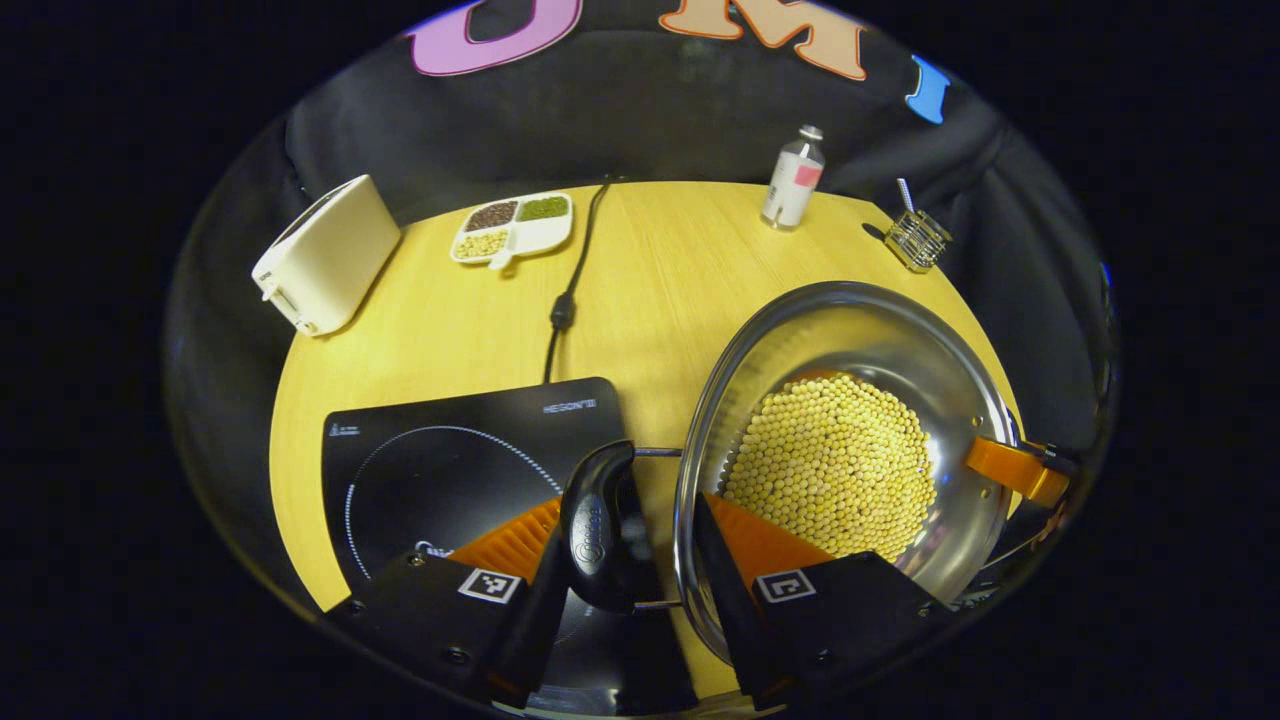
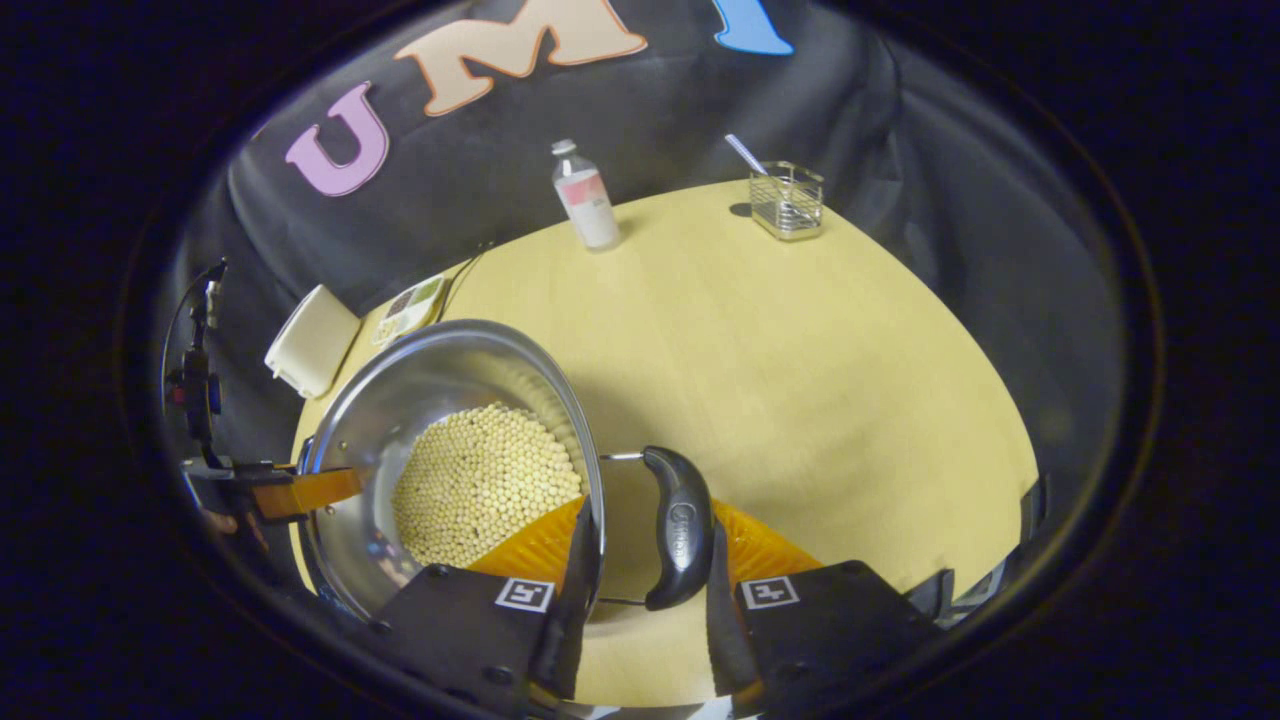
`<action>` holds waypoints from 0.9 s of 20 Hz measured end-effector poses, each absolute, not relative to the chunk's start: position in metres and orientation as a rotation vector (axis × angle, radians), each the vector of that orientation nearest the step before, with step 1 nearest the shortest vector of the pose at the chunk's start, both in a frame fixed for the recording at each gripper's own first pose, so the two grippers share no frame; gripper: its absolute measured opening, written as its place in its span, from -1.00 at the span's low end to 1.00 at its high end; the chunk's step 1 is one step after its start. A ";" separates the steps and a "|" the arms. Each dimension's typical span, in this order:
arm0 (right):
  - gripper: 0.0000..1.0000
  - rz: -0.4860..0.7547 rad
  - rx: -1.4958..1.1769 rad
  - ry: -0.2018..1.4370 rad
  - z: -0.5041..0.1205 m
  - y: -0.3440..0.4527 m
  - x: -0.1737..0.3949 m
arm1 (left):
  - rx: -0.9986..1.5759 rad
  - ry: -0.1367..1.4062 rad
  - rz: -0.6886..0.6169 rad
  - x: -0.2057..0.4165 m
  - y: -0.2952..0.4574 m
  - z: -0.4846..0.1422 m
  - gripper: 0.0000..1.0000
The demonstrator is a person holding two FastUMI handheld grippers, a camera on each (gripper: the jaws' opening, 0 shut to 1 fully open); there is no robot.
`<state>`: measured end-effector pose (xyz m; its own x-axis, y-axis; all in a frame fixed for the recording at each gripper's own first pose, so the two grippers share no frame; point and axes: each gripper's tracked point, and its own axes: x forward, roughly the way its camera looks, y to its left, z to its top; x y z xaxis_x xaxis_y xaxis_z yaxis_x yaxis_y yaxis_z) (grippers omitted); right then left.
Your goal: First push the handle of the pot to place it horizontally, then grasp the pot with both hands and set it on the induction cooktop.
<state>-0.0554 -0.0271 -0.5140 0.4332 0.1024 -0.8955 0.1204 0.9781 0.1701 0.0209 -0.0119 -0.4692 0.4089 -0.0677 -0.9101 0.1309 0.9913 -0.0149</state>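
The round steel pot [image 1: 850, 340] looks polished and mirror-bright, its black plastic side handle [image 1: 600, 530] glossy. The flat black induction cooktop [image 1: 440, 450] has a smooth, sheeny top. The pale wood-grain bench [image 1: 660, 290] looks matt; a small wire basket [image 2: 787, 200] glints.

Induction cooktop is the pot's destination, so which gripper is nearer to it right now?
Left. The left gripper, at one pot handle, sits by the induction cooktop's edge; the right gripper is at the handle across the pot.

Bright overhead light glares off the steel pot [image 1: 850, 330] ahead of the fingers; fisheye bending and darkness grow toward the edges.
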 end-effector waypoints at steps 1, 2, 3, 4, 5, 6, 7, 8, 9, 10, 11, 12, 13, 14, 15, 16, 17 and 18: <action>-0.05 -0.003 0.221 1.122 -0.513 -0.019 -0.055 | 0.060 1.138 -0.116 0.020 -0.003 -0.467 0.46; -0.05 0.005 0.222 1.119 -0.512 -0.010 -0.054 | 0.058 1.134 -0.108 0.020 0.005 -0.463 0.45; -0.05 0.012 0.223 1.117 -0.510 -0.001 -0.056 | 0.057 1.131 -0.100 0.018 0.013 -0.460 0.45; -0.05 0.019 0.221 1.115 -0.509 0.007 -0.056 | 0.056 1.127 -0.092 0.017 0.021 -0.458 0.41; -0.05 0.026 0.220 1.113 -0.507 0.015 -0.056 | 0.054 1.121 -0.085 0.016 0.029 -0.456 0.46; -0.05 0.033 0.220 1.113 -0.506 0.023 -0.056 | 0.051 1.118 -0.077 0.015 0.037 -0.454 0.42; -0.05 0.041 0.219 1.114 -0.505 0.031 -0.058 | 0.048 1.118 -0.068 0.012 0.045 -0.453 0.41; -0.05 0.050 0.217 1.116 -0.504 0.039 -0.059 | 0.045 1.116 -0.060 0.009 0.052 -0.451 0.42; -0.05 0.059 0.214 1.117 -0.504 0.046 -0.060 | 0.041 1.116 -0.051 0.006 0.060 -0.450 0.42; -0.05 0.068 0.210 1.118 -0.504 0.054 -0.060 | 0.035 1.116 -0.041 0.003 0.068 -0.450 0.42; -0.05 0.078 0.207 1.120 -0.504 0.063 -0.062 | 0.027 1.116 -0.029 0.000 0.076 -0.450 0.42; -0.05 0.089 0.203 1.121 -0.504 0.071 -0.062 | 0.020 1.117 -0.018 -0.003 0.083 -0.449 0.42; -0.05 0.099 0.200 1.124 -0.504 0.078 -0.064 | 0.013 1.118 -0.007 -0.007 0.091 -0.449 0.42; -0.05 0.109 0.196 1.125 -0.504 0.087 -0.064 | 0.008 1.118 0.003 -0.009 0.098 -0.448 0.42; -0.05 0.120 0.192 1.125 -0.503 0.095 -0.065 | 0.002 1.117 0.014 -0.012 0.106 -0.448 0.42; -0.05 0.130 0.188 1.127 -0.504 0.102 -0.065 | -0.003 1.116 0.025 -0.014 0.115 -0.447 0.42; -0.05 0.140 0.184 1.128 -0.504 0.111 -0.065 | -0.007 1.115 0.034 -0.016 0.122 -0.446 0.46; -0.05 0.150 0.181 1.129 -0.504 0.119 -0.065 | -0.012 1.115 0.044 -0.018 0.130 -0.446 0.42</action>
<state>-0.0648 0.1187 -0.5044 0.4206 0.2097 -0.8827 -0.0274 0.9754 0.2187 -0.0182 0.1297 -0.4460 0.4396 0.0290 -0.8977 -0.0414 0.9991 0.0120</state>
